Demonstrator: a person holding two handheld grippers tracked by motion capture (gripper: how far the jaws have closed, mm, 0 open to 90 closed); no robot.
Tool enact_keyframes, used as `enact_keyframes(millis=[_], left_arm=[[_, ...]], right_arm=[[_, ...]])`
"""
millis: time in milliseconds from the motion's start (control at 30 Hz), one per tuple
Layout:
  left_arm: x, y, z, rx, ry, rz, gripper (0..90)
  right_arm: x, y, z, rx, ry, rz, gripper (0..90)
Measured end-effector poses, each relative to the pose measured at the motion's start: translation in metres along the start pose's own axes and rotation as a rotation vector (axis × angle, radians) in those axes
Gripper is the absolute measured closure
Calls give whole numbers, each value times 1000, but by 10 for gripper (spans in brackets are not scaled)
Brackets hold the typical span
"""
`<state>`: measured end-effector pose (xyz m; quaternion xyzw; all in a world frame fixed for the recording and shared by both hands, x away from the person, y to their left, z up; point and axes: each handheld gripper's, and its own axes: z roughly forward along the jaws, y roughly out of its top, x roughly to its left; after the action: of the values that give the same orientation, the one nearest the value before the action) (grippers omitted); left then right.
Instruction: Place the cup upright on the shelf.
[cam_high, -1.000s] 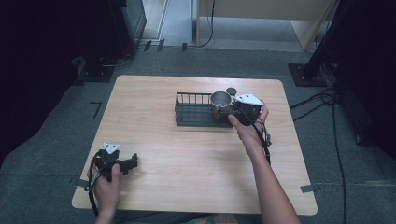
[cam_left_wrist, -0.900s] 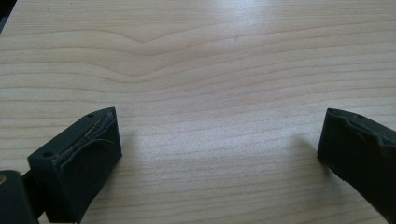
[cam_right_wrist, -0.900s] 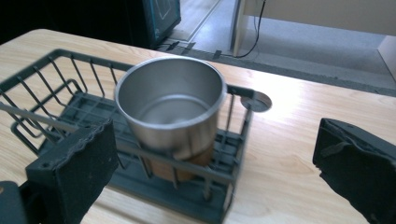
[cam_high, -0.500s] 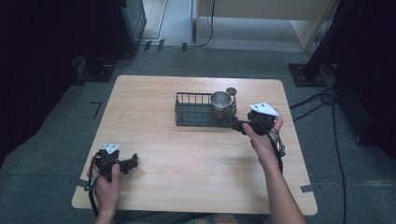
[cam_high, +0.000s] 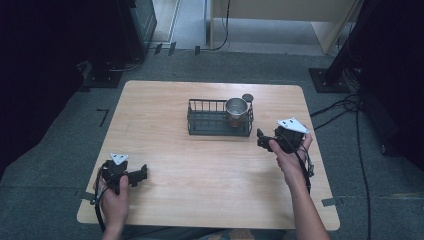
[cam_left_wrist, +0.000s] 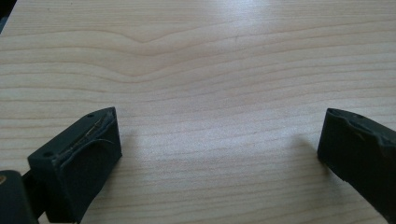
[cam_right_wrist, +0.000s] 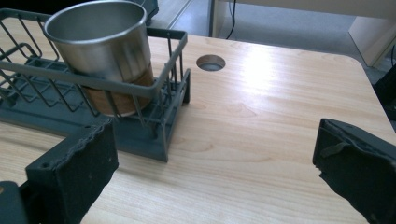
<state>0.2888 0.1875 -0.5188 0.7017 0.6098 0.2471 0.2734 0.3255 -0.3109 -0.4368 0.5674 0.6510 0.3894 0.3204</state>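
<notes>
A steel cup (cam_high: 236, 110) (cam_right_wrist: 103, 51) stands upright in the right end of a dark wire basket (cam_high: 210, 121) (cam_right_wrist: 161, 135) at the table's middle back. My right gripper (cam_high: 260, 138) (cam_right_wrist: 212, 163) hovers to the right of the basket's front right corner, open, with nothing between its jaws. Near the front left corner of the table, my left gripper (cam_high: 143, 173) (cam_left_wrist: 217, 149) rests low over bare wood, open and empty.
A round cable hole (cam_high: 247, 97) (cam_right_wrist: 210, 62) sits in the wooden table (cam_high: 165, 125) just behind the basket's right end. Cables (cam_high: 345, 107) lie on the floor to the right. Dark equipment stands beyond the far left corner.
My right gripper let go of the cup, which stays in the basket, and pulled back to the right and toward the person. The left gripper has not moved.
</notes>
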Motion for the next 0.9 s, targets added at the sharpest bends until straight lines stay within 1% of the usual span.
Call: enact_keyframes(millis=[367,433,733,900], left_arm=[[0,0,0,0,0,0,0],[0,0,0,0,0,0,0],[0,0,0,0,0,0,0],[0,0,0,0,0,0,0]], right_arm=[[-8,-17,-8,10,-17,7,0],[-10,-21,-9,9,-18,17,0],[-19,-36,-16,24,-36,26,0],[-24,-46,-18,36,-45,40,0]])
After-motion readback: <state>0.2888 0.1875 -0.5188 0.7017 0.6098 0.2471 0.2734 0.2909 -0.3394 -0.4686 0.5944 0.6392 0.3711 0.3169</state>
